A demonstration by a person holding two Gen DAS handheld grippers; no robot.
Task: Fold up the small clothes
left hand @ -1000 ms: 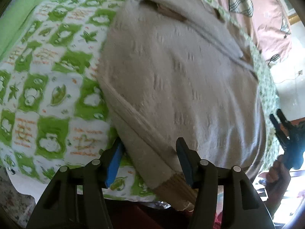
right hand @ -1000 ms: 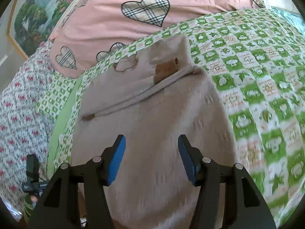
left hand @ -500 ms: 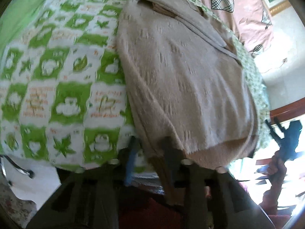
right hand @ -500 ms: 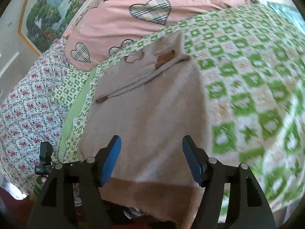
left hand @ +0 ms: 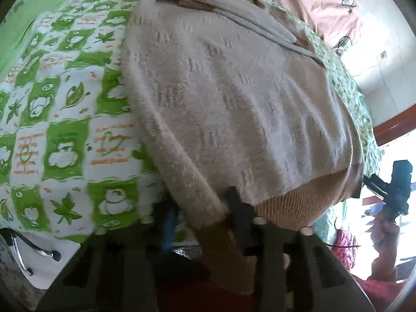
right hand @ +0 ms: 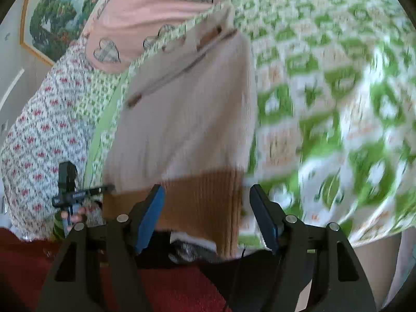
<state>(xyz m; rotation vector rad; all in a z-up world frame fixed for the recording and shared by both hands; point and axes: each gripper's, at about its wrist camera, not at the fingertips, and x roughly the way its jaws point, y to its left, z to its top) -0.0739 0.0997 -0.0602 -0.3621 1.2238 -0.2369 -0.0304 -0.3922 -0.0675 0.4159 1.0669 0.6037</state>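
while left tool [left hand: 201, 217] closing on sweater [left hand: 234, 98] cuff, right tool [right hand: 206, 214] released; no legible writing.

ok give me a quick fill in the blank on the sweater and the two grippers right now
1. The beige sweater lies on a bedspread checked white and ____.
2. The ribbed band along the sweater's bottom edge is ____.
3. The left gripper is closing with the sweater's ____ between its fingers.
4. The right gripper has its fingers ____.

Missing words: green; brown; cuff; open
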